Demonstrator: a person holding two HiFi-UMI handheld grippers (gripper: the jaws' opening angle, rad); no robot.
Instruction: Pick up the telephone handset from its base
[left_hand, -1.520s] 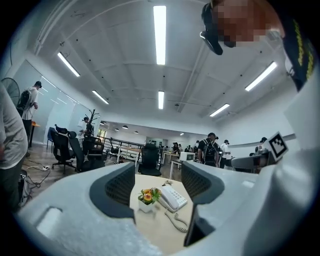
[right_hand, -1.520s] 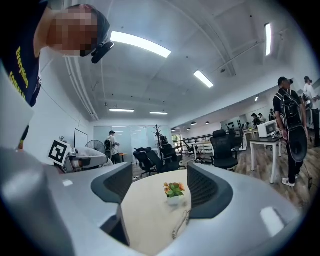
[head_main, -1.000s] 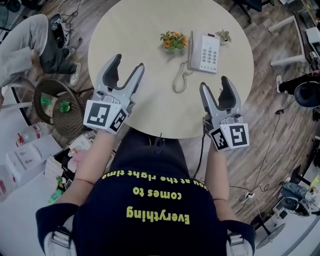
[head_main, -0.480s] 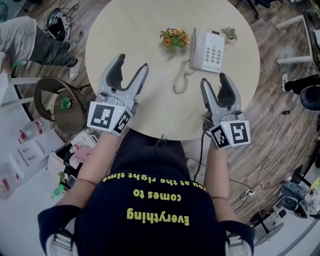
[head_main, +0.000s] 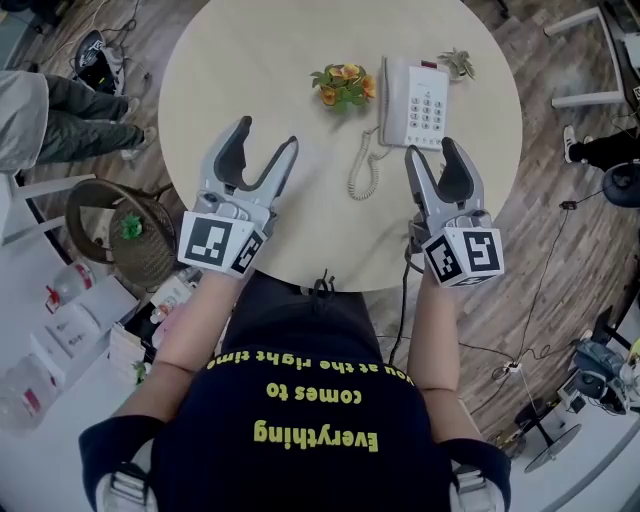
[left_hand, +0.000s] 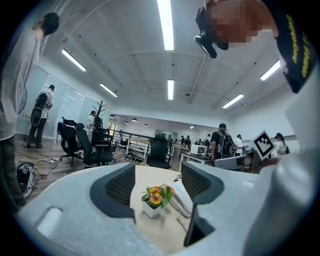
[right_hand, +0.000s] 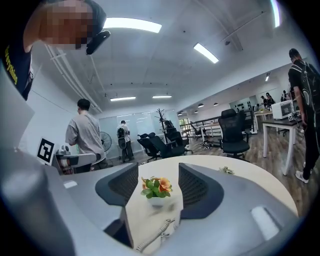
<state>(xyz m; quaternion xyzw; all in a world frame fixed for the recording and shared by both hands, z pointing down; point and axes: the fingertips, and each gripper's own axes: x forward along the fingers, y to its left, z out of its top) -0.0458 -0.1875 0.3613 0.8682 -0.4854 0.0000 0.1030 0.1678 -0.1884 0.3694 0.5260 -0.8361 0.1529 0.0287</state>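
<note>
Handset (head_main: 390, 88) resting on its base (head_main: 427, 98), both grippers empty.
Nearest, the left gripper (head_main: 265, 135) has its jaws wide apart; the right gripper (head_main: 430, 150) jaws, just narrowed slightly, are apart with nothing between. Farther along the tabletop (head_main: 260, 60), the handset lies on the base's left side, long axis running away from the person.

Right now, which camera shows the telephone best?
The head view: the whole telephone shows from above, handset resting on it. The left gripper view catches only a slice beside the flower pot; the right gripper view shows just its coiled cord.

White handset (head_main: 389, 92) seated on base (head_main: 428, 102), left side.
</note>
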